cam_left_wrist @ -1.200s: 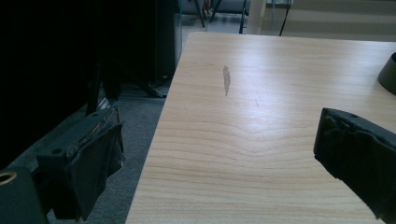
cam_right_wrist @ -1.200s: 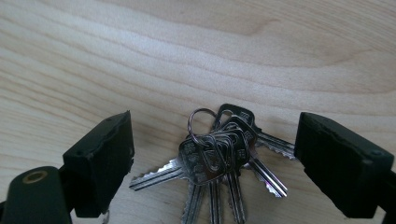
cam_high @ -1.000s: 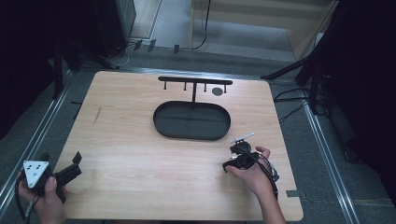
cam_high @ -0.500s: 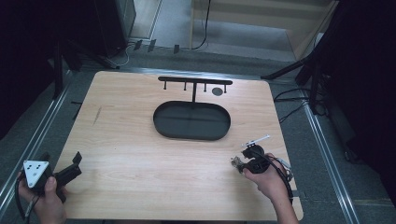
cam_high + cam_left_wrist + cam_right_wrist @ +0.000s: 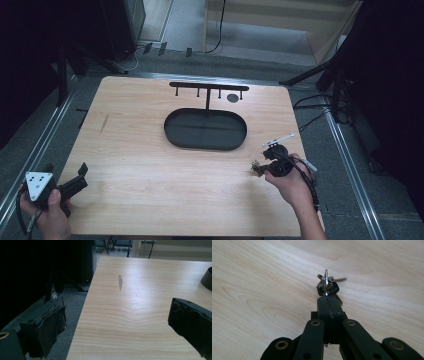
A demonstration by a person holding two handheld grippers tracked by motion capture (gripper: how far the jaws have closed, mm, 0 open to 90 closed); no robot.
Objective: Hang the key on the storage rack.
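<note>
The right gripper (image 5: 327, 298) is clamped on a bunch of keys (image 5: 327, 286), held right of the tray (image 5: 205, 129) near the table's (image 5: 150, 165) right edge. 1 key blade stands edge-on, long axis pointing away from the jaws. The left gripper (image 5: 115, 322) is spread wide, grasping nothing, left of the tray at the table's near-left corner.

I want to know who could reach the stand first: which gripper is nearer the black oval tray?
The right gripper, shut on a bunch of keys, sits just off the black oval tray's near right end. The left gripper waits open at the table's near left corner.

Grey carpet floor (image 5: 310, 50), dark surroundings, wooden furniture (image 5: 280, 15) beyond.
</note>
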